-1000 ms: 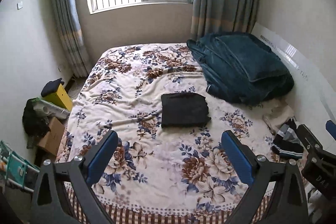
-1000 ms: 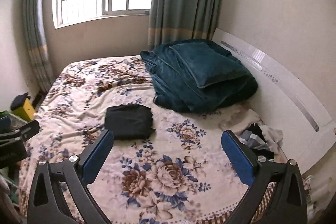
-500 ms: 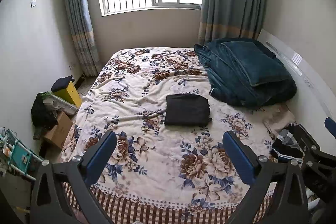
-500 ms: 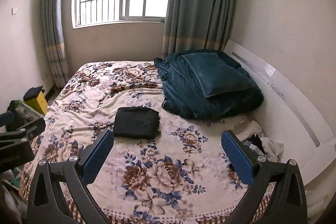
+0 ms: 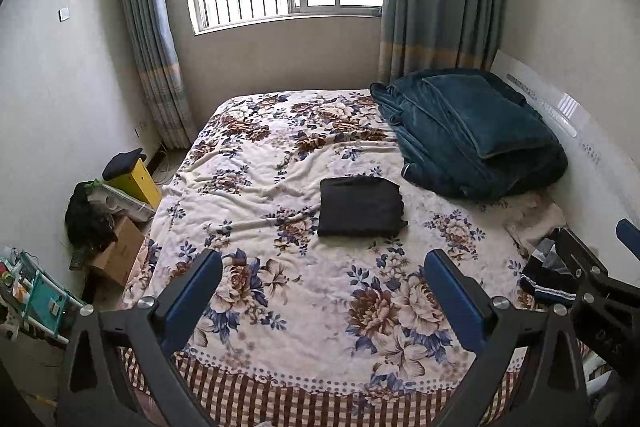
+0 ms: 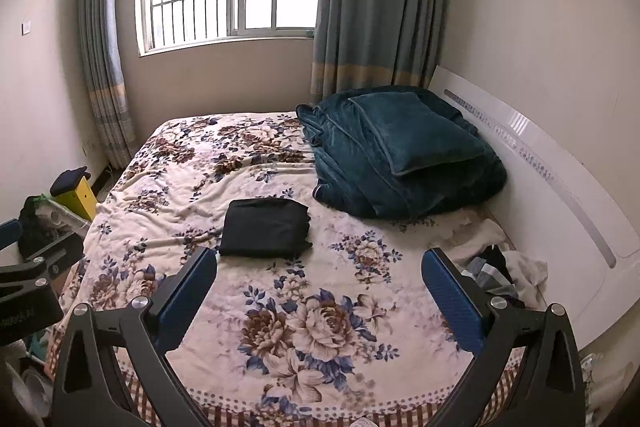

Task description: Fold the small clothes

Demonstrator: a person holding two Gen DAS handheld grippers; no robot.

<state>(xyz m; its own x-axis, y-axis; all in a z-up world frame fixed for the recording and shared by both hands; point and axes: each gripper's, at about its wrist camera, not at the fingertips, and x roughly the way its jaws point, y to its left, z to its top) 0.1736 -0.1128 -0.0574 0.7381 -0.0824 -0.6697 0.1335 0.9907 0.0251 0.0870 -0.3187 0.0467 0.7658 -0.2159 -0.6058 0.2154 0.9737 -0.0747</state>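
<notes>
A black garment (image 5: 360, 207) lies folded into a neat rectangle in the middle of the floral bed (image 5: 280, 155); it also shows in the right wrist view (image 6: 265, 227). A loose pile of small clothes (image 5: 548, 275) lies at the bed's right edge by the headboard, also in the right wrist view (image 6: 500, 275). My left gripper (image 5: 323, 289) is open and empty, held back above the bed's near edge. My right gripper (image 6: 319, 285) is open and empty, also well short of the garment.
A dark teal quilt with a pillow (image 5: 468, 131) fills the far right of the bed. The white headboard (image 6: 560, 195) runs along the right. Boxes, a yellow box (image 5: 132, 179) and clutter stand on the floor at left. A window and curtains are behind.
Both grippers have pulled back and risen away from the bed, so more of the room and the bed's near edge show. The folded garment has not moved.
</notes>
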